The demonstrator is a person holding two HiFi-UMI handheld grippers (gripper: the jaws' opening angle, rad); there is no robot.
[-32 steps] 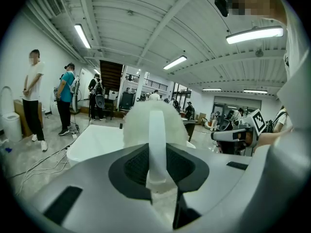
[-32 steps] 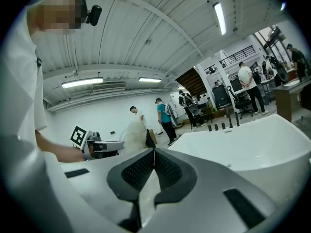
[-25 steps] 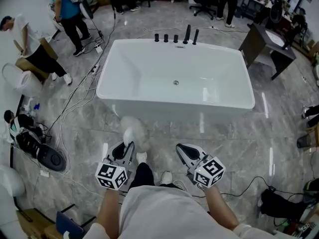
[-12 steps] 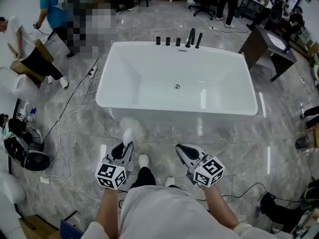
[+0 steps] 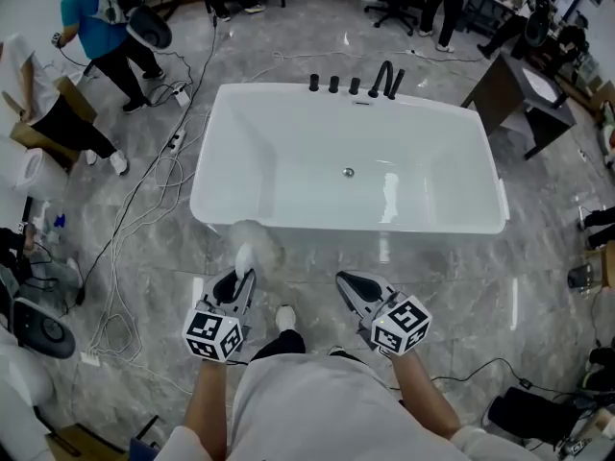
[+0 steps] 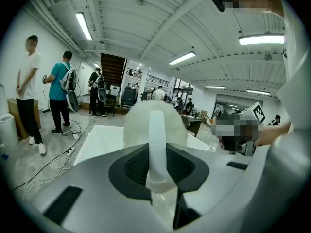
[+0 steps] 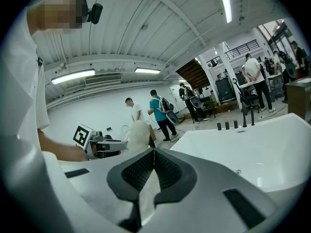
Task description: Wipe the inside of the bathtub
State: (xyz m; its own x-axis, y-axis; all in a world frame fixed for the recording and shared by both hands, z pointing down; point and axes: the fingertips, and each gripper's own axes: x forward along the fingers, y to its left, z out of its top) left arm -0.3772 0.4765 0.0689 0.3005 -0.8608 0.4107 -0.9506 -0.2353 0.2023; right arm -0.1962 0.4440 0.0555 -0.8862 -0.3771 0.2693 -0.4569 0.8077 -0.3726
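White rectangular bathtub (image 5: 365,227) stands on the grey stone floor (image 5: 538,286), straight in front of the person and a little away from both tools. Its long axis runs from left to right across the head view. The black tap fittings (image 5: 354,83) are on the far rim and the small drain (image 5: 348,172) is in the middle of the bottom. The inside looks dry and not yet touched.

The left hand-held gripper (image 5: 242,279) is clenched on the white handle of a fluffy white duster (image 5: 255,243). The duster's soft head points forward, toward the near left part of the tub's front wall. The right hand-held gripper (image 5: 344,281) has its jaws pressed together with nothing between them.

Both tools are about equally far from the tub, but the duster reaches further, so the left side is the nearer one. I judge that the wiping has not begun: the left arm must go forward and over the near rim, then down into the basin.
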